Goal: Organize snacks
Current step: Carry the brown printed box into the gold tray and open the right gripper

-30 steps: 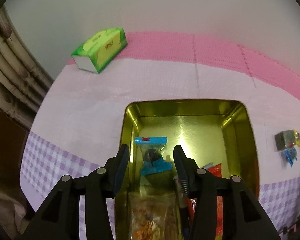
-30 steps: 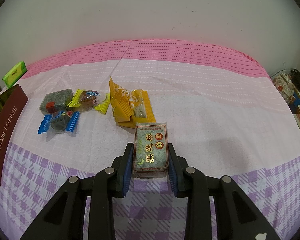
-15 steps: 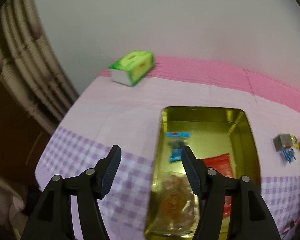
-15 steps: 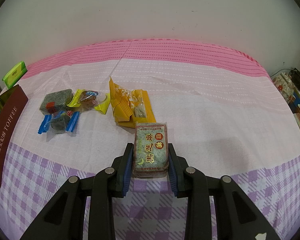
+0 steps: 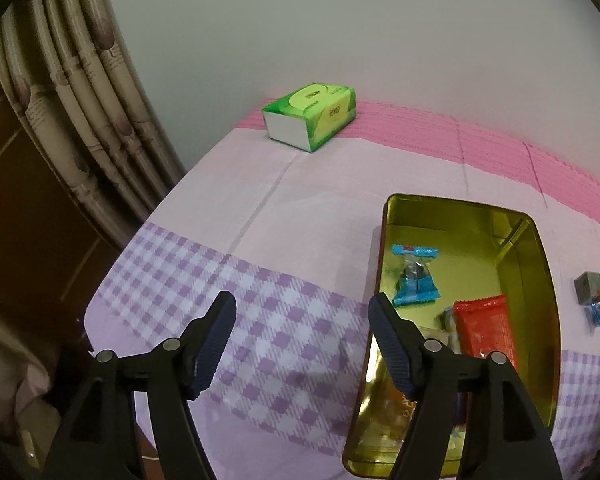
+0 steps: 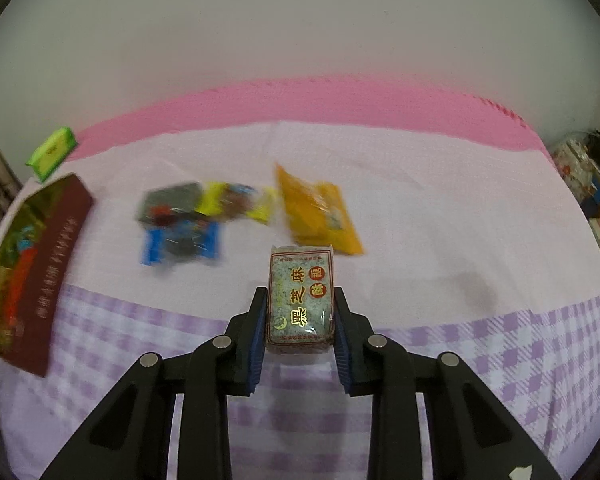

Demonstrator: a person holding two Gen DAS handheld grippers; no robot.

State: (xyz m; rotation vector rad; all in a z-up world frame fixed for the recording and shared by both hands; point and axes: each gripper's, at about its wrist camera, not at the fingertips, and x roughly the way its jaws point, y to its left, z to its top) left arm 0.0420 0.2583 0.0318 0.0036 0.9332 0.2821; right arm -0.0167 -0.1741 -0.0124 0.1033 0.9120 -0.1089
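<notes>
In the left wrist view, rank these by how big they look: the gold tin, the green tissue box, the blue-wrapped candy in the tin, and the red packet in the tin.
1. gold tin
2. green tissue box
3. red packet
4. blue-wrapped candy

The tissue box sits farther from the camera, so its true size may be understated.

Left gripper (image 5: 302, 312) opening, empty; right gripper (image 6: 300, 308) clamped shut

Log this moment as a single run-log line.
left gripper: opening, empty | right gripper: shut on sesame cake | tin: holds several snacks
</notes>
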